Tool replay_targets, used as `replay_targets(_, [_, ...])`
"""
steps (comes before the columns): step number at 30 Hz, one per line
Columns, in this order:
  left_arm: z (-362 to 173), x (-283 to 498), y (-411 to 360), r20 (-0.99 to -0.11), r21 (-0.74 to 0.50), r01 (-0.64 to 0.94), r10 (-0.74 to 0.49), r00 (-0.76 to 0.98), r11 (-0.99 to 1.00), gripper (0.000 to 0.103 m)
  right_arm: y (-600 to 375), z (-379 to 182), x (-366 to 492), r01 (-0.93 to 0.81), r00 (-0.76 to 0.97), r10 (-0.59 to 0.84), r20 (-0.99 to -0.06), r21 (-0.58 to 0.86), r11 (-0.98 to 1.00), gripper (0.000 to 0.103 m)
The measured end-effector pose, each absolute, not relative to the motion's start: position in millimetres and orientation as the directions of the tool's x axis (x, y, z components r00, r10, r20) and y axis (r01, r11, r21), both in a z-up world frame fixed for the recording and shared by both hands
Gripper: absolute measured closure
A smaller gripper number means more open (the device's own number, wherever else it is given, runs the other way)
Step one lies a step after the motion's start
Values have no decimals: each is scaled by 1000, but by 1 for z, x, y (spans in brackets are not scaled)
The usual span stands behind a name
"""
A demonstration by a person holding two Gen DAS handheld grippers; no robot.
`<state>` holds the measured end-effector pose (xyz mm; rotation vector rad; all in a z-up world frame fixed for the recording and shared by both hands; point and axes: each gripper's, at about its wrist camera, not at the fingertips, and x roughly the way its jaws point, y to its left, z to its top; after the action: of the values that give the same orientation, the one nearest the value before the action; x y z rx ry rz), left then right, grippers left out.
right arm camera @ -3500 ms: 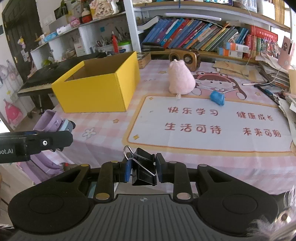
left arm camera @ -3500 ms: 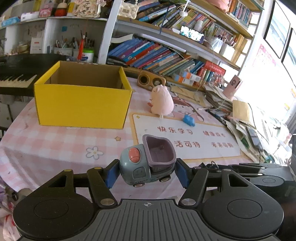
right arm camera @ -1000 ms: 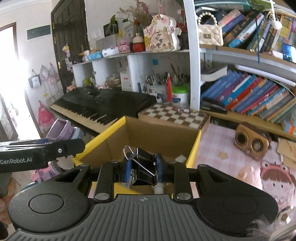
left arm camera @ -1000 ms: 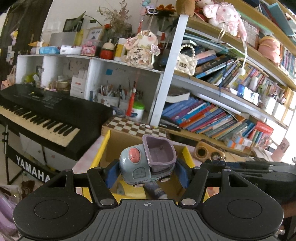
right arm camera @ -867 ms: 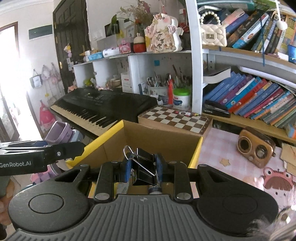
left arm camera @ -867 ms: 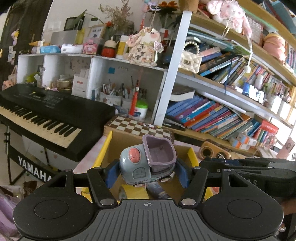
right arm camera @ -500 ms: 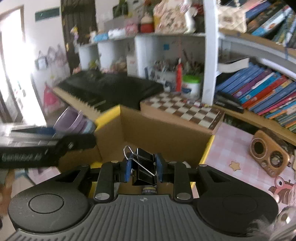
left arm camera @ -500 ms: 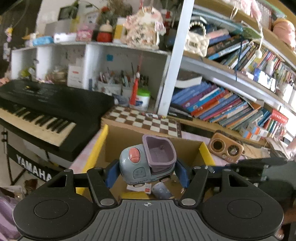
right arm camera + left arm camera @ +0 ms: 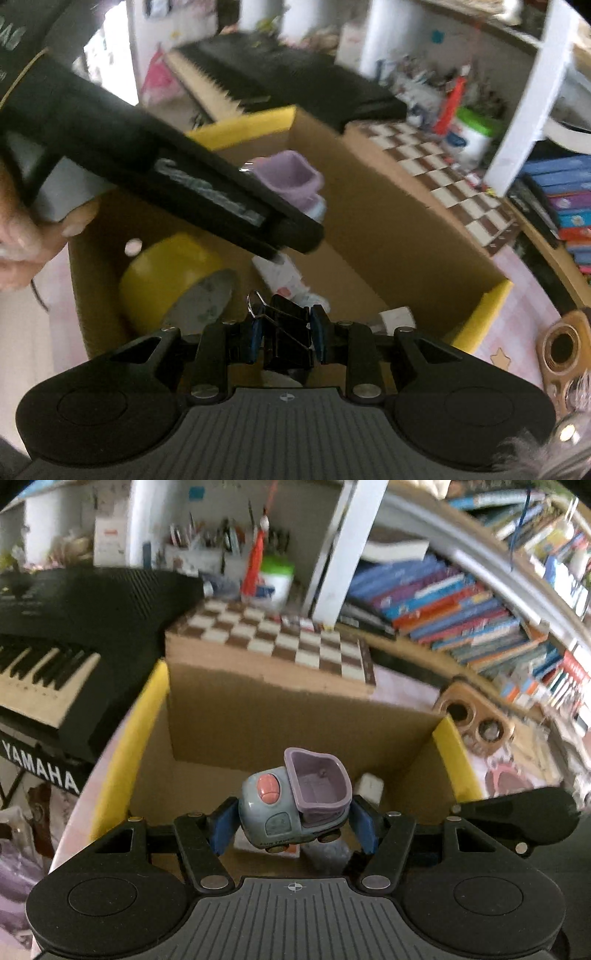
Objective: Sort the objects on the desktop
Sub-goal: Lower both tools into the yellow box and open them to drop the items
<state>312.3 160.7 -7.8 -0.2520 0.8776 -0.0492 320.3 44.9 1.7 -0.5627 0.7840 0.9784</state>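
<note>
My left gripper is shut on a grey-blue toy truck with a purple bucket, held over the open yellow cardboard box. My right gripper is shut on a black binder clip, also held over the box. In the right wrist view the left gripper's body reaches across the box with the truck's purple bucket showing behind it. Inside the box lie a yellow roll of tape and small white items.
A black keyboard stands left of the box. A chessboard lies behind it, under shelves of books. A wooden speaker sits on the pink tablecloth to the box's right.
Both grippers have tilted down and moved forward over the box, so its inside now shows. The truck and the clip stay gripped.
</note>
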Motion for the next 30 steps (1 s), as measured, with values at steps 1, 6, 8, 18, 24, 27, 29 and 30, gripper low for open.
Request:
replay_targets(1, [-11, 315, 158, -770, -225, -52, -145, 622, 973, 40, 47, -1, 321, -894, 316, 501, -806, -76, 442, 78])
replay_targets(6, [-20, 323, 151, -819, -189, -41, -135, 557, 981, 40, 57, -8, 320, -928, 265, 458, -848, -94, 361, 78])
replay_targets(8, [-20, 324, 151, -824, -182, -36, -133, 551, 983, 39, 59, -10, 320, -935, 252, 447, -858, -97, 341, 78])
replay_targets(18, [-20, 321, 152, -820, -195, -42, -139, 556, 980, 38, 60, -11, 317, -937, 251, 434, -865, -105, 333, 77])
replay_targets(24, [-2, 306, 149, -755, -185, -37, -118, 645, 982, 30, 52, -1, 313, -924, 285, 467, -837, -111, 365, 67])
replay_targets(27, [15, 290, 148, -705, -195, -27, -120, 699, 980, 29, 42, 8, 309, -905, 331, 486, -809, -125, 408, 65])
replay_targets(29, [27, 276, 146, -661, -189, -22, -111, 742, 982, 28, 31, 18, 304, -882, 372, 504, -780, -126, 455, 62])
replay_targets(30, [32, 268, 145, -639, -184, -21, -103, 762, 983, 27, 25, 24, 301, -869, 390, 514, -764, -123, 479, 61])
